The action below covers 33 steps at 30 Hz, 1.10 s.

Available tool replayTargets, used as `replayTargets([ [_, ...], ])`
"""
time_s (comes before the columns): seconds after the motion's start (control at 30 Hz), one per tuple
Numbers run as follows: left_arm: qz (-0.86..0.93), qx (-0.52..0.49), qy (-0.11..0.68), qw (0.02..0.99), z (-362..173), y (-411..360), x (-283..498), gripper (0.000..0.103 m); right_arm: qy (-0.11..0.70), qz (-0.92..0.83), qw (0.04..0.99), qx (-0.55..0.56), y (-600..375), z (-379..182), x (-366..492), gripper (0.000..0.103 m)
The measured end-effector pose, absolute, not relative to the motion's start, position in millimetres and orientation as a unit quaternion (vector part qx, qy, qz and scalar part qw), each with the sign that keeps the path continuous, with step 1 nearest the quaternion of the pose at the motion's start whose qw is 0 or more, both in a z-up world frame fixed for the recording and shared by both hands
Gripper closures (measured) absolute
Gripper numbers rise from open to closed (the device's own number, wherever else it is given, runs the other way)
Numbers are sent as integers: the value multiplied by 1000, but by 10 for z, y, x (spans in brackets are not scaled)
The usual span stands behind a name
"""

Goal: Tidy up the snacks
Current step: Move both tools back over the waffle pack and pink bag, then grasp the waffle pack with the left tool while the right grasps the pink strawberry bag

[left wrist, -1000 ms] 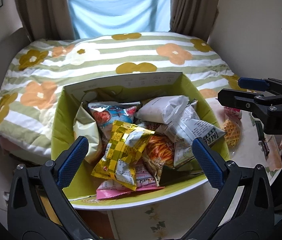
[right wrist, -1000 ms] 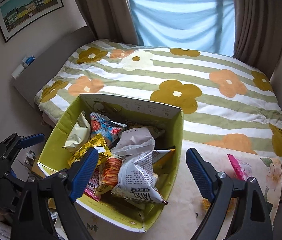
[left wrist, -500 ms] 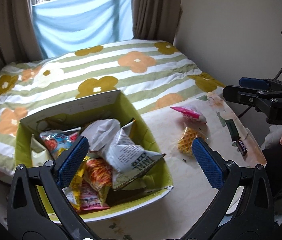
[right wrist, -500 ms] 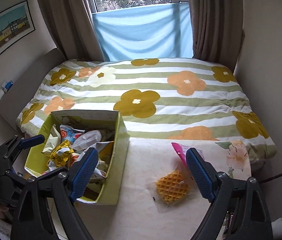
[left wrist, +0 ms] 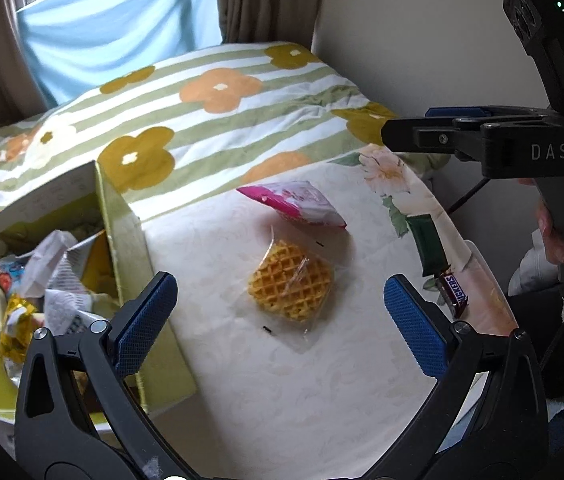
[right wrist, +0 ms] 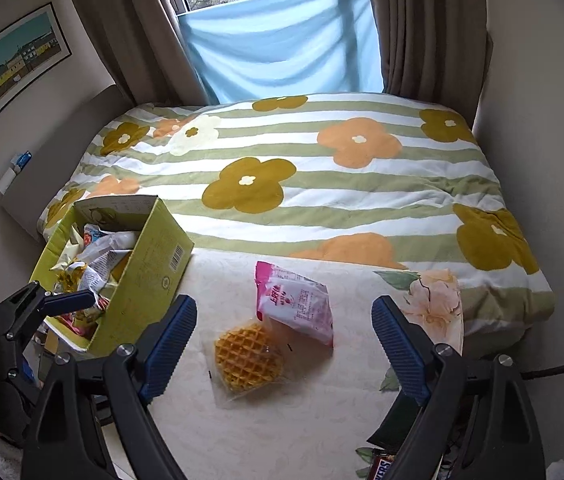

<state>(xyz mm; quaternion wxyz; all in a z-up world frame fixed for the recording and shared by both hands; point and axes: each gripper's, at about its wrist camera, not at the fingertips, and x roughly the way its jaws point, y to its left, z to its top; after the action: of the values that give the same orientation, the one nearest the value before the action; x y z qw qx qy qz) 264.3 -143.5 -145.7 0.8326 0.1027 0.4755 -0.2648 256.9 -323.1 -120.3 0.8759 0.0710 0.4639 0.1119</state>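
Both my jaws stand wide open and hold nothing. My left gripper hangs over the wrapped waffle, which lies flat on the desk between my pads; my right gripper frames the same waffle and the pink packet that touches its far edge. The yellow box of snacks sits at the desk's left, already heaped high.

I judge the waffle is next. Its clear wrapper is slack, so I should come straight down and pinch the waffle itself, not the loose film.

The candy bar and the dark bar lie near the desk's right rim. The stretch between waffle and box is bare, a free path across.
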Motion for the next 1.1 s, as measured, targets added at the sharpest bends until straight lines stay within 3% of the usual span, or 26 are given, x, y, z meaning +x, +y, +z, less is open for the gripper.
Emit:
replayTargets([
  [0.2,-254,118,510,813,-1973,-1661,2662,0,499,150,850,71,-3406,-1707,2721,16],
  [0.5,-237,220,504,801,-2665,-1952,2724,0,534,189,819,86,-3348,-2445,2908,16],
  [1.1,-277,240,507,780,-3084,-2130,3127,1,534,216,812,96,-3165,-2816,3223,16],
])
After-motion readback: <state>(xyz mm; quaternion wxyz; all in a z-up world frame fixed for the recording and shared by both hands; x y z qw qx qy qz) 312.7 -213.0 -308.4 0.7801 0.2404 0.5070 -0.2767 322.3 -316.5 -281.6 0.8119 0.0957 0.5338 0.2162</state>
